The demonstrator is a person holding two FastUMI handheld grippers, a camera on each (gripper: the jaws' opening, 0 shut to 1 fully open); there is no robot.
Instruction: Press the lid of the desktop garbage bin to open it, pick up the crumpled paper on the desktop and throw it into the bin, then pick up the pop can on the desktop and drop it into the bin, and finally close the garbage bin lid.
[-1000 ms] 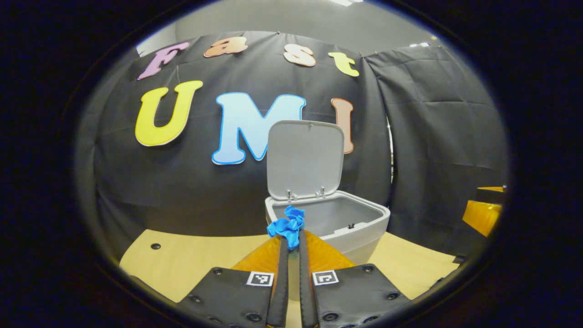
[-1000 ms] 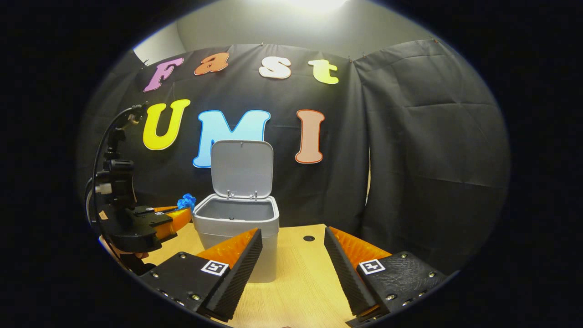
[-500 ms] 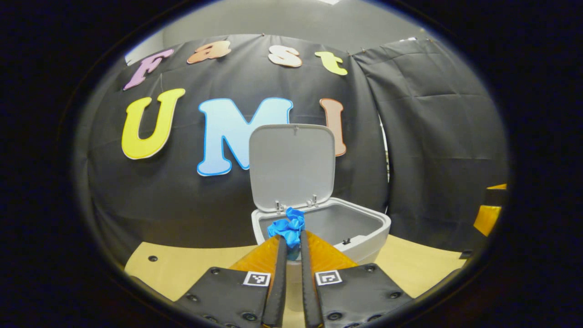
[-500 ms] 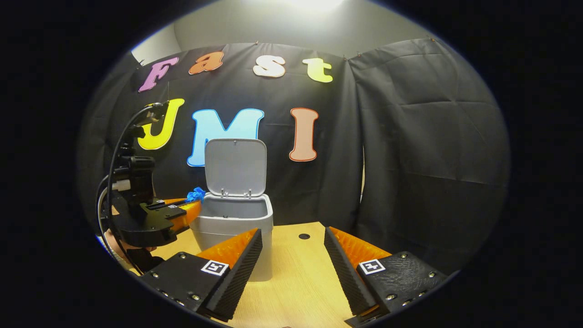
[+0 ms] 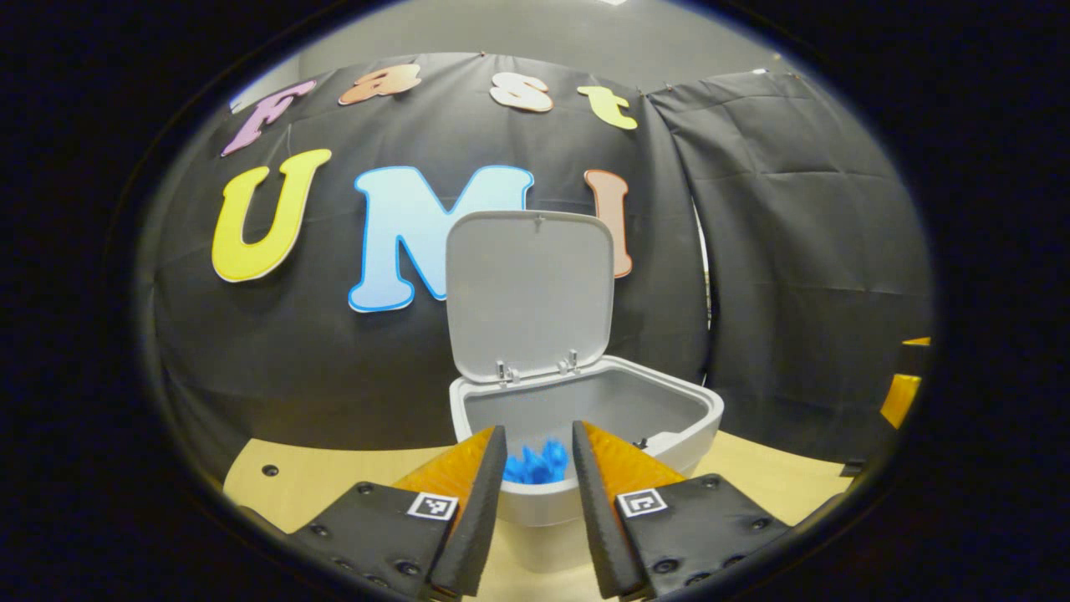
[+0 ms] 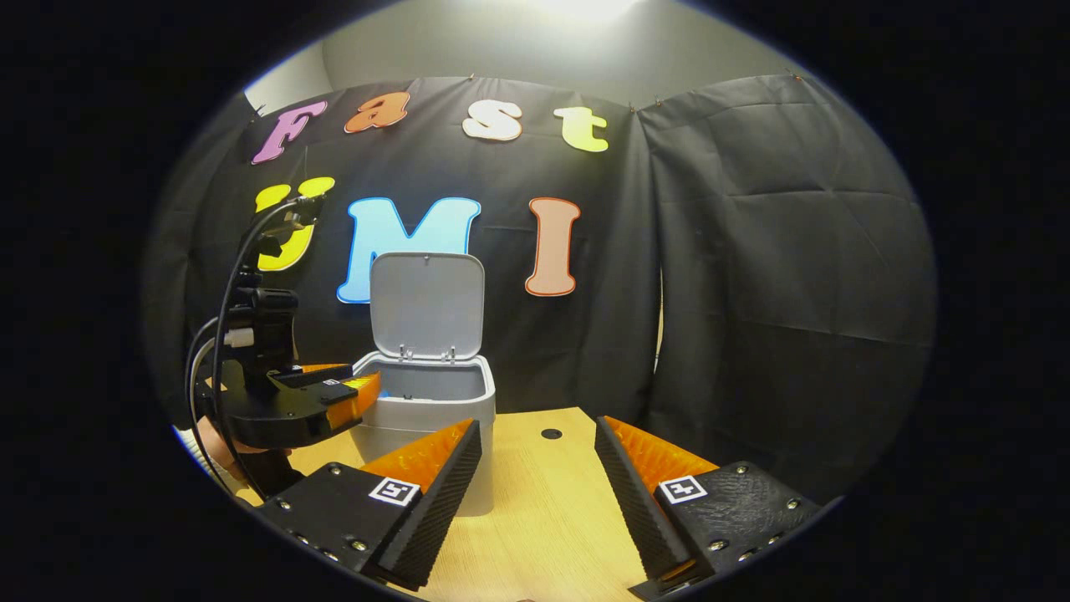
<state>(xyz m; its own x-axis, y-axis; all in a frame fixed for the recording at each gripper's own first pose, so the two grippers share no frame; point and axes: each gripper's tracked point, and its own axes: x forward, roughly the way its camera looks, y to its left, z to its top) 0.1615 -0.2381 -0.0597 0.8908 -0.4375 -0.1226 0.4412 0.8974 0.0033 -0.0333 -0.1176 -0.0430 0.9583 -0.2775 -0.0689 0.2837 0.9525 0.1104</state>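
In the left gripper view the left gripper [image 5: 537, 447] has its jaws spread, with nothing between them. Seen through the gap, the blue crumpled paper [image 5: 535, 466] lies inside the bin [image 5: 669, 410], low against its near wall, free of both fingers. The fingertips [image 5: 495, 443] hang just above the bin's near rim. The bin is grey, its lid [image 5: 528, 293] swung up and standing nearly upright on two hinges at the back edge. It stands on the pale wooden table [image 5: 334, 481], close to the black cloth wall. At the right edge of this view a part of the other gripper shows.

In the right gripper view the right gripper [image 6: 537, 443] also has its jaws spread wide and empty, low over the table [image 6: 552, 510], which shows a small dark hole between the fingertips. The bin [image 6: 426, 410] stands to the left of the gap, just behind the left finger [image 6: 435, 468], with its lid [image 6: 426, 305] raised. Farther left, the left gripper [image 6: 355, 393] reaches over the bin's left rim, a cable looping above its body, and a hand [image 6: 219, 443] holds it from below. The paper cannot be made out in this view.
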